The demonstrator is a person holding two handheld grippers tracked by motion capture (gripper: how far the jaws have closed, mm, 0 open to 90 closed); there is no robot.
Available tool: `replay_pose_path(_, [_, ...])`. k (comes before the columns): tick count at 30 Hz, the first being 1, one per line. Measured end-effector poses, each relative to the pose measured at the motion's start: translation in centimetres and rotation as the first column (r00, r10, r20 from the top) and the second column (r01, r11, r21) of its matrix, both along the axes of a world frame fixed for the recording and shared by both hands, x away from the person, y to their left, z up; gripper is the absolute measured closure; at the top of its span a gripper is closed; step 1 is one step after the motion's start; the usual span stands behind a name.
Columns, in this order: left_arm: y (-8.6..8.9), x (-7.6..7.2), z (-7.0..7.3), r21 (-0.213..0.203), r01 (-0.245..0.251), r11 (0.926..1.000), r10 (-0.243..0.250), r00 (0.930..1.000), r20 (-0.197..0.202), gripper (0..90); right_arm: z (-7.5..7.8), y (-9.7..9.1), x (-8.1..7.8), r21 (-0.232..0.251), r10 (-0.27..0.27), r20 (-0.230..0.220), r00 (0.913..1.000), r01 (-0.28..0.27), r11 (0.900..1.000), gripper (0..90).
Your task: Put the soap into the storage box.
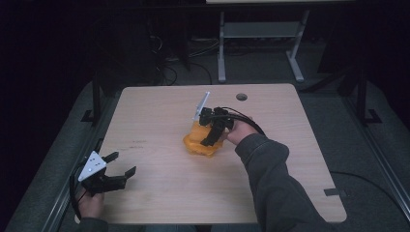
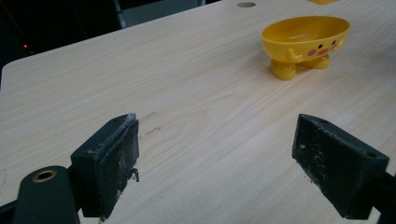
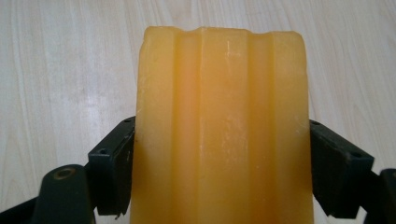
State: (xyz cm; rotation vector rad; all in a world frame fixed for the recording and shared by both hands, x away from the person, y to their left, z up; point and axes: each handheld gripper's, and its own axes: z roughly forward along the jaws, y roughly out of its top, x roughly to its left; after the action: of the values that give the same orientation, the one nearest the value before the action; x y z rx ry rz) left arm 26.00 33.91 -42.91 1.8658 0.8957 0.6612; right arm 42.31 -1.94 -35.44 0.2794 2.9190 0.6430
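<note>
Above the middle of the pale wooden worktop, you are gripping the ridged amber soap bar in your right gripper's jaws, apparently for the yellow duck-faced footed dish; your left gripper is waiting, jaws open.

One camera looks down from above the near edge onto the worktop. The left claw camera skims low across it; the right claw camera sits tight against it.
</note>
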Motion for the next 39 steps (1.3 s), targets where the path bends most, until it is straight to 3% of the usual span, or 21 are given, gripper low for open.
replay_pose_path(22, [0.1, 0.0, 0.0, 0.002, -0.001, 1.0000, 0.001, 1.0000, 0.003, 13.9, -2.2, 1.8, 0.8, -0.029, 0.024, -0.024, 0.9994, -0.025, 0.9993, 20.4])
replay_pose_path(39, [0.2, 0.0, 0.1, 0.000, -0.002, 1.0000, 0.002, 1.0000, 0.007, 13.9, -2.5, 2.3, 0.9, -0.016, 0.038, -0.032, 0.9988, -0.039, 0.9991, 20.4])
